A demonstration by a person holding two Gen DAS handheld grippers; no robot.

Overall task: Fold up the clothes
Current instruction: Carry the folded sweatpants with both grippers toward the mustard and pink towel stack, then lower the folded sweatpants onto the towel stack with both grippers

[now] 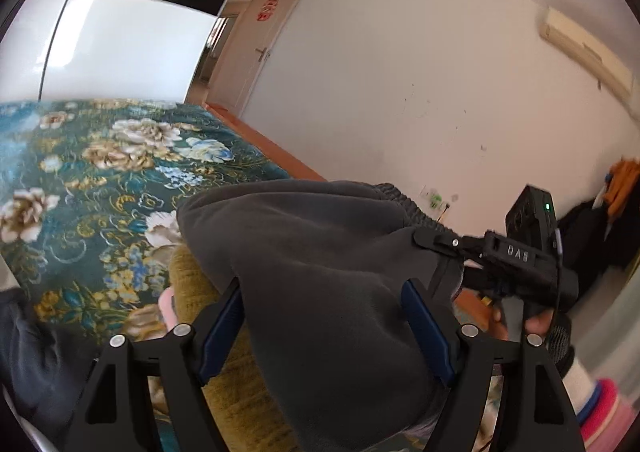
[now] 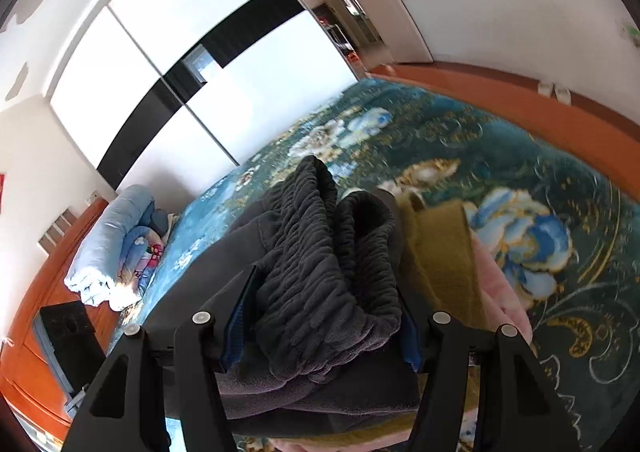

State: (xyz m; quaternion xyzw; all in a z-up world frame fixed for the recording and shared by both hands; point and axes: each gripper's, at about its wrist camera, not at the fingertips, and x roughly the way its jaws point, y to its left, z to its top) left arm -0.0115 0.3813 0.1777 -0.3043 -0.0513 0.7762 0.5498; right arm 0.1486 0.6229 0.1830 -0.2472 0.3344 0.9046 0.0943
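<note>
Both grippers clamp one dark grey garment [image 1: 320, 264] above the floral bed [image 1: 80, 180]. The left gripper [image 1: 326, 332] pinches its smooth fabric; the right gripper [image 2: 320, 316] grips the bunched ribbed waistband [image 2: 320, 252], over a mustard garment [image 2: 440, 252].

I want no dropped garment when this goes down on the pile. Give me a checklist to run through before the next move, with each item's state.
1. Left gripper jaws closed on the dark grey fleece garment: ok.
2. Right gripper jaws closed on the garment's ribbed elastic waistband: ok.
3. Garment folded flat between the two grips: cannot tell; it looks bunched.
4. Mustard-yellow knitted garment and pink fleece piece lie below as a pile: ok.
5. Teal floral bedspread has free space beside the pile: ok.
</note>
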